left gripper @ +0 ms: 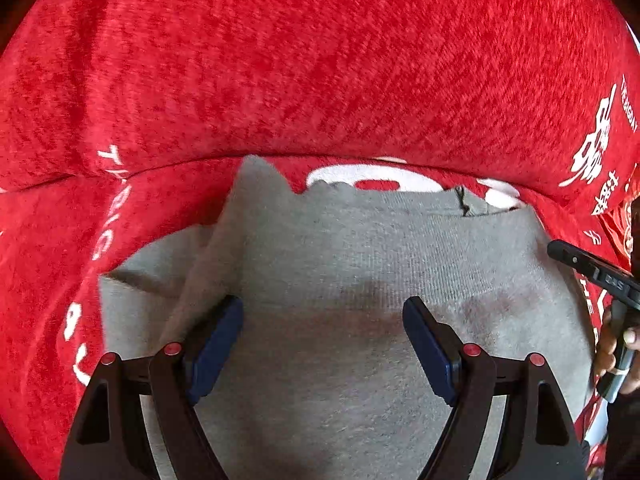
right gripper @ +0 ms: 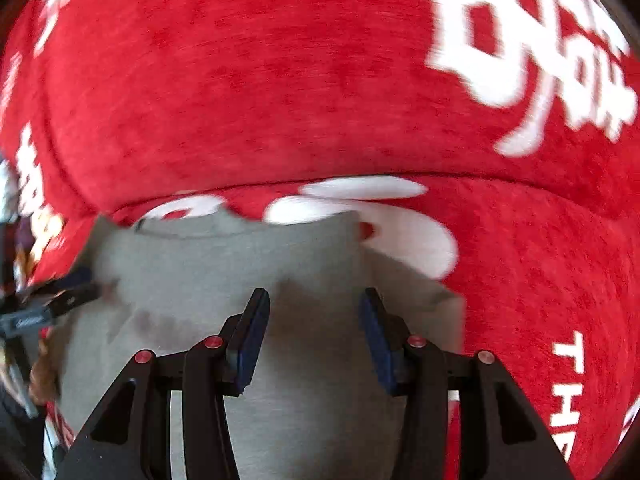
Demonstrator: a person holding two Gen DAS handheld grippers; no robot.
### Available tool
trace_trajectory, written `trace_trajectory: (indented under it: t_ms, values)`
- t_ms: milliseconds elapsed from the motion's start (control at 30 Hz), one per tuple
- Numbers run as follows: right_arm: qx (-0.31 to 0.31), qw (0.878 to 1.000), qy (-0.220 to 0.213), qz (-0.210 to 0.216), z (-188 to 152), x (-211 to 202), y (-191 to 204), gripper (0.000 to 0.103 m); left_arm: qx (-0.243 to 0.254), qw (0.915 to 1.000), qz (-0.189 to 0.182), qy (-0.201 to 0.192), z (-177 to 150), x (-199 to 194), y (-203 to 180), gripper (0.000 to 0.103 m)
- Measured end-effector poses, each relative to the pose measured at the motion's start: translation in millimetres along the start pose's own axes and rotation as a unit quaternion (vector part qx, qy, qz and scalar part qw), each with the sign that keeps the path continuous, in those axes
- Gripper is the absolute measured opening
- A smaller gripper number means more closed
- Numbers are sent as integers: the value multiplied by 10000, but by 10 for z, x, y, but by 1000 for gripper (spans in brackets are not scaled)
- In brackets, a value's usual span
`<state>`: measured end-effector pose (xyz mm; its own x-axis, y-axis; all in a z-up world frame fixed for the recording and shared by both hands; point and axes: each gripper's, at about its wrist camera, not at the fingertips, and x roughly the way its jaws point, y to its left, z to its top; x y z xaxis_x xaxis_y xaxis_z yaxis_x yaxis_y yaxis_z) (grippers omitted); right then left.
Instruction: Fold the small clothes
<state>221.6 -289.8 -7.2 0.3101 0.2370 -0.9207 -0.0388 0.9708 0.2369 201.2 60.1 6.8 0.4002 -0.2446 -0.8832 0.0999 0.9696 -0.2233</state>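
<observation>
1. A small grey piece of clothing (left gripper: pixel 340 264) lies flat on a soft red blanket (left gripper: pixel 320 60). The blanket has white letters and shapes printed on it.
2. In the left wrist view, the left gripper (left gripper: pixel 322 316) points down over the grey cloth. Its two black fingers have blue pads (left gripper: pixel 218 344).
3. The left jaws stand wide apart. Nothing is between them. Only the grey cloth shows below, and the pads do not pinch it.
4. On the left side of that view, the cloth has a folded flap (left gripper: pixel 160 276). It lies just beside the left pad.
5. At the far edge of the cloth there is a seam with a short dark thread (left gripper: pixel 462 200).
6. At the right edge of the left wrist view, a hand (left gripper: pixel 616 352) holds part of the other black tool.
7. In the right wrist view, the right gripper (right gripper: pixel 314 312) also points down over the grey cloth (right gripper: pixel 224 264). This picture is a bit blurry.
8. The right jaws are about half open. Nothing is held between them. The pads (right gripper: pixel 252 340) do not squeeze the cloth.
9. The red blanket (right gripper: pixel 280 80) fills the top and right of that view. A big white shape (right gripper: pixel 532 52) shows at the top right.
10. At the left edge of the right wrist view, a dark blurry tool tip (right gripper: pixel 68 300) sits near the edge of the cloth. I cannot tell if it touches.
</observation>
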Motion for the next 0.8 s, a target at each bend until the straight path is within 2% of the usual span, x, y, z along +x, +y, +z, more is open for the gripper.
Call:
trace_trajectory:
  t_ms: [67, 167, 267, 333, 400, 533, 633, 800]
  values:
    - [200, 9992, -88, -332, -6, -33, -147, 51, -50, 9999, 113, -32, -12, -66, 38, 83]
    - [523, 9982, -208, -190, -50, -167, -284, 51, -117, 9994, 226, -246, -76, -301, 67, 83]
    - [356, 9980, -495, -169, -127, -410, -159, 51, -114, 9986, 153, -486, -214, -504, 44, 83]
    - [130, 9983, -574, 41, -217, -540, 10, 52, -67, 9986, 192, -482, -358, -526, 10, 83]
    - [-277, 9980, -550, 114, -350, -565, 291, 59, 42, 9985, 329, -445, -494, -487, -8, 83]
    - [-966, 9947, -348, -109, -557, -407, 652, 61, 4, 9981, 556, -277, -629, -327, 100, 83]
    - [-931, 9948, -100, -396, -617, -216, 626, 61, -256, 9984, 345, -368, -691, -403, 227, 83]
    - [-649, 9961, -189, -572, -593, -333, 532, 62, -291, 9974, 406, -520, -831, -614, 248, 83]
